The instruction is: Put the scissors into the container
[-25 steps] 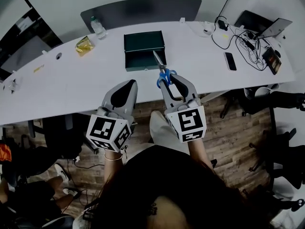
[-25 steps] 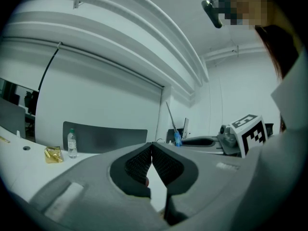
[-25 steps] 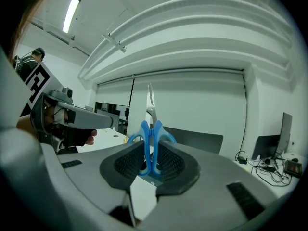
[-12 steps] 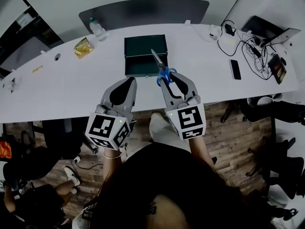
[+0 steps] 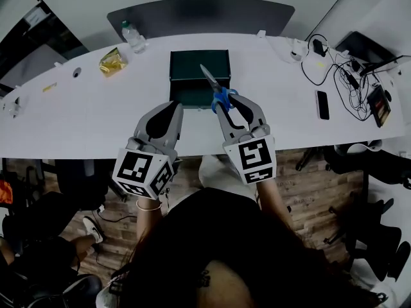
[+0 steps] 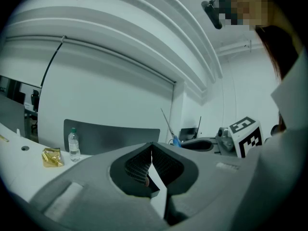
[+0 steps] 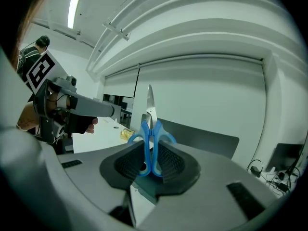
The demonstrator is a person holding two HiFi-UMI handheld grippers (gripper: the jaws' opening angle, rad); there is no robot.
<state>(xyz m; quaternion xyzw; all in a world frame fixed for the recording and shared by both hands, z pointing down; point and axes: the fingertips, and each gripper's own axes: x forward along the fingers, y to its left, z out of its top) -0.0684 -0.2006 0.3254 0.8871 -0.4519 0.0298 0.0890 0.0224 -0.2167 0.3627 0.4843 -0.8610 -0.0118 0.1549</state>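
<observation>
The right gripper (image 5: 232, 104) clamps the one pair of scissors (image 5: 216, 90) by its blue handles, seen between its jaws in the right gripper view. The head view places the blades over the near right edge of the single container (image 5: 192, 63). The left gripper (image 5: 174, 111), jaws together, is empty above bare table (image 5: 83, 117).
</observation>
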